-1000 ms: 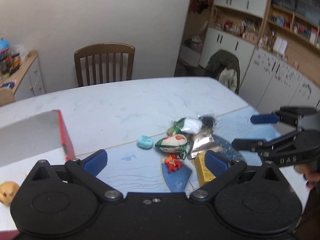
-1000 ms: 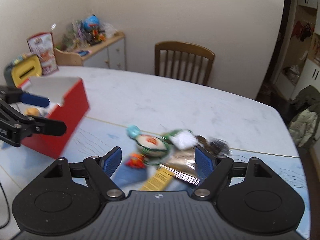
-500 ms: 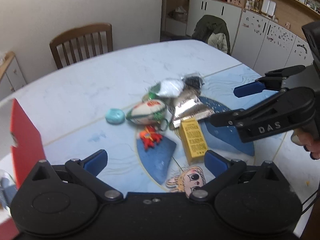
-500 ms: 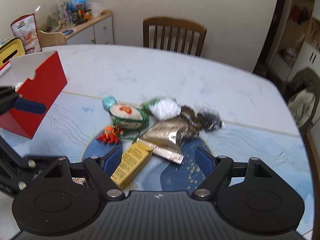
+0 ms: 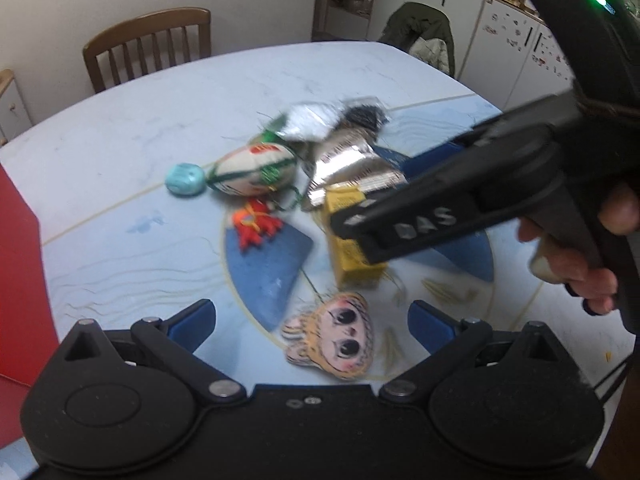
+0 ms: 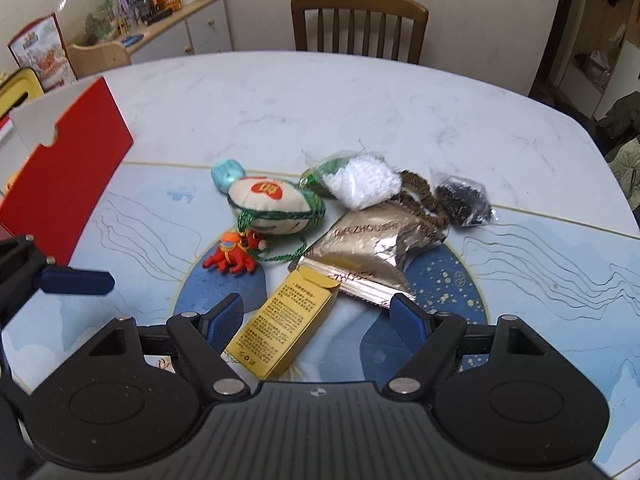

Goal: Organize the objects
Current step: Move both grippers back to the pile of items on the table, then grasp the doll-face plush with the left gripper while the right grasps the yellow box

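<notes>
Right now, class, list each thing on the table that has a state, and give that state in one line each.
Red box: open at the top, upright.
Yellow carton: lying flat, flap closed.
Foil pouch: lying flat, crumpled.
Left gripper: jaws open, holding nothing.
Right gripper: jaws open, either side of the yellow carton.

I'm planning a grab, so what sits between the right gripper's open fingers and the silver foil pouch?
In the right wrist view, only the yellow box lies before the right gripper, its far end touching the silver foil pouch.
</notes>
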Demonstrator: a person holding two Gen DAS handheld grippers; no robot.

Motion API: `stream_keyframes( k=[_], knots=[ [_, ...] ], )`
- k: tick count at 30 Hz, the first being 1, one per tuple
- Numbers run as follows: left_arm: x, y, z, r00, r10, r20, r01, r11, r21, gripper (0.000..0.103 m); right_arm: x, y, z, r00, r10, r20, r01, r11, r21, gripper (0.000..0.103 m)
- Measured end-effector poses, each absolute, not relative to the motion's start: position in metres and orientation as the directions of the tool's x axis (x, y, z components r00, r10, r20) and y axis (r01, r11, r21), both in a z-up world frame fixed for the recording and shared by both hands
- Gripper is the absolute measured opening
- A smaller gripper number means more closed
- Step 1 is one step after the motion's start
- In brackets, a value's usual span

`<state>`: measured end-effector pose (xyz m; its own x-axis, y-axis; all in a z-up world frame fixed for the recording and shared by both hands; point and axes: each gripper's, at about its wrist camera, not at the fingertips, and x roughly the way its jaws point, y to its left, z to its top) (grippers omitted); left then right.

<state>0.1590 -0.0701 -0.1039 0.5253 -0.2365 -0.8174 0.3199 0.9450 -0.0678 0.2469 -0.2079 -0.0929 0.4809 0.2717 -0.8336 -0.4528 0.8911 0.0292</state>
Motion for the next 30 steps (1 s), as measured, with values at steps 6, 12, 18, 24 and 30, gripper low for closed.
stream_keyframes(
  k=[6,12,18,24,30],
  knots=[
    [0.16,-0.07,-0.114,0.494,-0.274,-0.825,0.285,0.948,-0.144,0.098,0.251,-0.201,-0.101,0.448,0.288,-0.846,-0.443,0.894,0.069,0.08],
    [0.16,-0.073,-0.118,0.47,-0.297,-0.831,0.294,0.94,-0.17,0.085,0.255,-0.196,-0.109,0.418,0.294,-0.86,-0.421,0.901,0.104,0.079],
    [0.16,-0.073,-0.121,0.45,-0.311,-0.837,0.292,0.937,-0.191,0.074,0.258,-0.197,-0.113,0.406,0.285,-0.868,-0.403,0.909,0.11,0.061],
    [0.161,-0.072,-0.122,0.441,-0.308,-0.843,0.291,0.938,-0.19,0.057,0.257,-0.201,-0.115,0.39,0.3,-0.871,-0.392,0.91,0.137,0.047],
    [0.163,-0.068,-0.123,0.434,-0.323,-0.841,0.289,0.934,-0.209,0.049,0.253,-0.2,-0.114,0.387,0.311,-0.868,-0.401,0.904,0.145,0.038]
  ],
)
